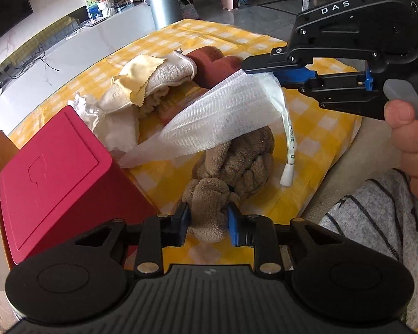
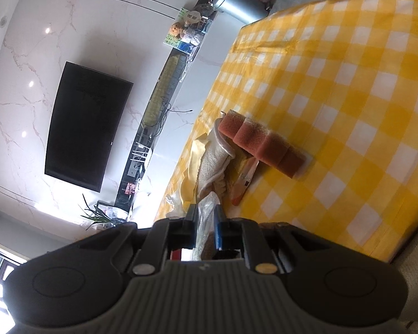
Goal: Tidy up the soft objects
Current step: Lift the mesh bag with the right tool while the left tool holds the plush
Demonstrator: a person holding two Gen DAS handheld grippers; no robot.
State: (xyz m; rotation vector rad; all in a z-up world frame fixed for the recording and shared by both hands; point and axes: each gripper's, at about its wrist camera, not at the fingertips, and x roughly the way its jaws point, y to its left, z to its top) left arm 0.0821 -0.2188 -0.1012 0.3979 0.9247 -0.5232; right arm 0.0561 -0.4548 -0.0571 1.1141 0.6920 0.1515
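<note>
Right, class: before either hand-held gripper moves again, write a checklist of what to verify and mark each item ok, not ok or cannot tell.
1. Left hand-held gripper closed on the brown plush towel: ok, both pads press its near fold.
2. Right hand-held gripper gripping the white mesh bag: ok, the bag hangs from its tips.
3. Mesh bag mouth open to receive the towel: cannot tell.
4. Towel free of other items: cannot tell, the bag drapes over its far end.
5. Red box clear of the lift path: not ok, it stands close beside the left hand-held gripper.
</note>
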